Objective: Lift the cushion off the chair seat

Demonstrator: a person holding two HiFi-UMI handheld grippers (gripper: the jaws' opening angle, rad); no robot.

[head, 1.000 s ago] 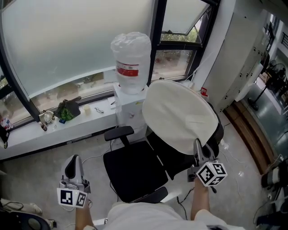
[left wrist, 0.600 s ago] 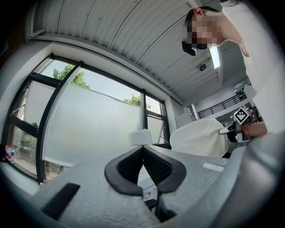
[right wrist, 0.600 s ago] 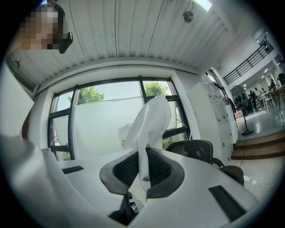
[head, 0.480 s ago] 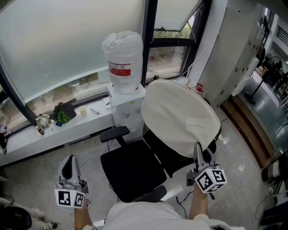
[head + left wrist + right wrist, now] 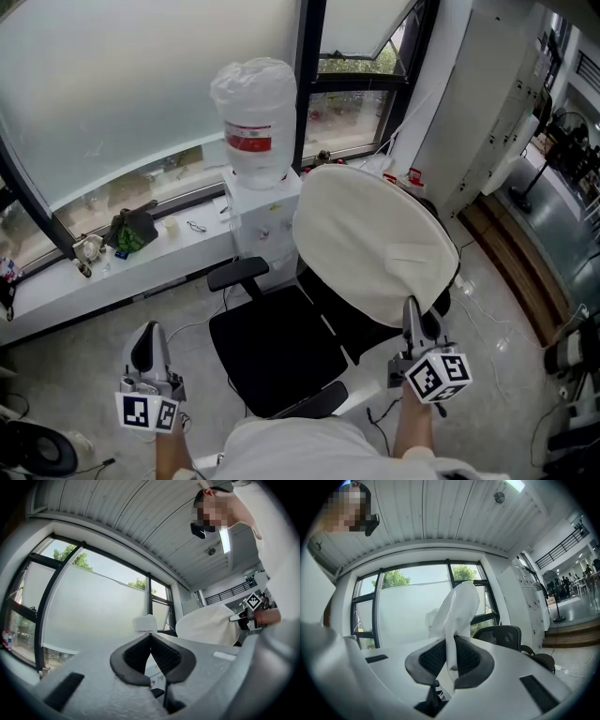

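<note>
The round cream cushion (image 5: 375, 239) hangs in the air above the black office chair (image 5: 281, 349), clear of its seat. My right gripper (image 5: 411, 317) is shut on the cushion's near edge; in the right gripper view the white fabric (image 5: 457, 616) rises edge-on from between the closed pads of the right gripper (image 5: 451, 660). My left gripper (image 5: 146, 354) is held low at the left, away from the chair. In the left gripper view the left gripper (image 5: 151, 653) has its jaws together with nothing between them, and the cushion (image 5: 206, 626) shows at the right.
A water dispenser with a wrapped bottle (image 5: 253, 117) stands behind the chair by the window. The windowsill (image 5: 122, 258) carries small items. White cabinets (image 5: 487, 122) line the right side, with a step down (image 5: 511, 272) beyond them. Cables lie on the floor.
The view has drifted slightly; the cushion stays held up by the right gripper in the same pose. The left gripper has not moved.
</note>
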